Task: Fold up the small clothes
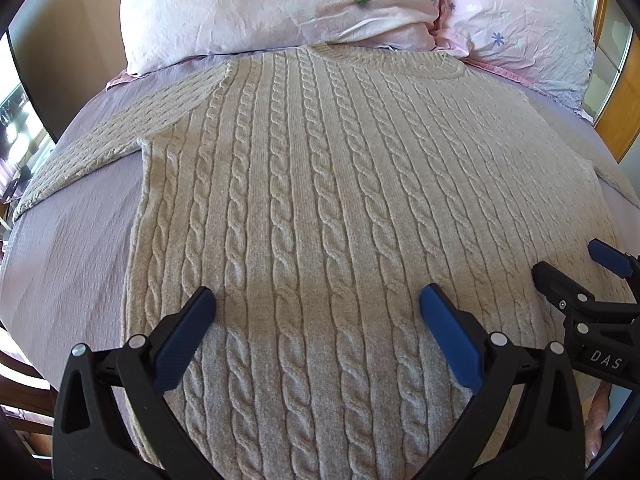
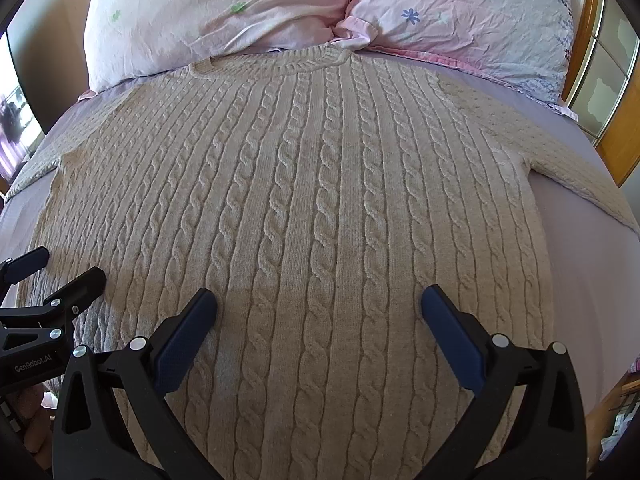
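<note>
A beige cable-knit sweater (image 1: 320, 184) lies flat and face up on the bed, collar toward the pillows, sleeves spread to both sides. It also shows in the right wrist view (image 2: 304, 200). My left gripper (image 1: 318, 300) is open and empty above the sweater's lower body, left of centre. My right gripper (image 2: 319, 300) is open and empty above the lower body, right of centre. The right gripper also shows at the right edge of the left wrist view (image 1: 576, 260), and the left gripper at the left edge of the right wrist view (image 2: 60, 266). The hem is hidden below both views.
A lilac bed sheet (image 1: 72, 240) covers the mattress around the sweater. Two pink flowered pillows (image 1: 272, 4) (image 2: 460, 16) lie at the head, touching the collar. A wooden frame (image 2: 616, 148) stands at the right, and a window at the far left.
</note>
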### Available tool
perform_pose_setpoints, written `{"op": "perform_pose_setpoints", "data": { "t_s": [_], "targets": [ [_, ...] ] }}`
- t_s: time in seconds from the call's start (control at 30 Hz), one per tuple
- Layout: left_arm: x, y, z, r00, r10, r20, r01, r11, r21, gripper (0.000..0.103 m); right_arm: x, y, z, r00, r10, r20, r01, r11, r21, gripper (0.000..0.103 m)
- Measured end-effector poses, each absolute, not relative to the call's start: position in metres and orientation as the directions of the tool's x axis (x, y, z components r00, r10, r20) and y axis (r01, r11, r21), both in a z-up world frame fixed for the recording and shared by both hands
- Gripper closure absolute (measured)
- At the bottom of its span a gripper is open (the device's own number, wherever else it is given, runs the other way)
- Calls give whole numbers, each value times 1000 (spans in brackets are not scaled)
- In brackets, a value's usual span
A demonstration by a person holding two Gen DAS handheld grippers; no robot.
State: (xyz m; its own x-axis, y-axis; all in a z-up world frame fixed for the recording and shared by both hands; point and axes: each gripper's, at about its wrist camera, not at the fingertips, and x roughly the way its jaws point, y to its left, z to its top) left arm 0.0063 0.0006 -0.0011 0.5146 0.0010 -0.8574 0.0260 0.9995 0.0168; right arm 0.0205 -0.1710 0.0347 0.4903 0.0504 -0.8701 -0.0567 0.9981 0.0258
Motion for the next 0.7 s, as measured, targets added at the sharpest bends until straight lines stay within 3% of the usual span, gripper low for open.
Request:
{"op": "perform_pose_setpoints", "data": {
  "t_s": [0.33, 0.43, 0.57, 0.63, 0.67, 0.7],
  "targets": [
    [9, 1, -2, 510, -8, -860, 45, 999, 17, 2, 11, -191, 40, 575, 173, -800, -199, 978, 68, 1],
    [-1, 2, -4, 567, -24, -823, 65, 998, 16, 2, 5, -263, 68, 696, 231, -680, -97, 969, 229, 1],
    [-5, 6, -3, 603, -70, -794, 90, 996, -20, 2, 3, -408, 83, 788, 56, -614, 261, 872, 415, 1],
    [-4, 20, 5, 619, -187, -763, 115, 982, -147, 2, 0, -481, 73, 779, 8, -627, 422, 733, 534, 14],
    [-2, 28, 9, 628, -226, -744, 117, 973, -197, 2, -2, -509, 67, 768, -9, -640, 484, 663, 571, 30],
    [-1, 37, 12, 645, -261, -718, 108, 962, -252, 2, -6, -536, 59, 757, -28, -653, 539, 592, 599, 34]
  ]
}}
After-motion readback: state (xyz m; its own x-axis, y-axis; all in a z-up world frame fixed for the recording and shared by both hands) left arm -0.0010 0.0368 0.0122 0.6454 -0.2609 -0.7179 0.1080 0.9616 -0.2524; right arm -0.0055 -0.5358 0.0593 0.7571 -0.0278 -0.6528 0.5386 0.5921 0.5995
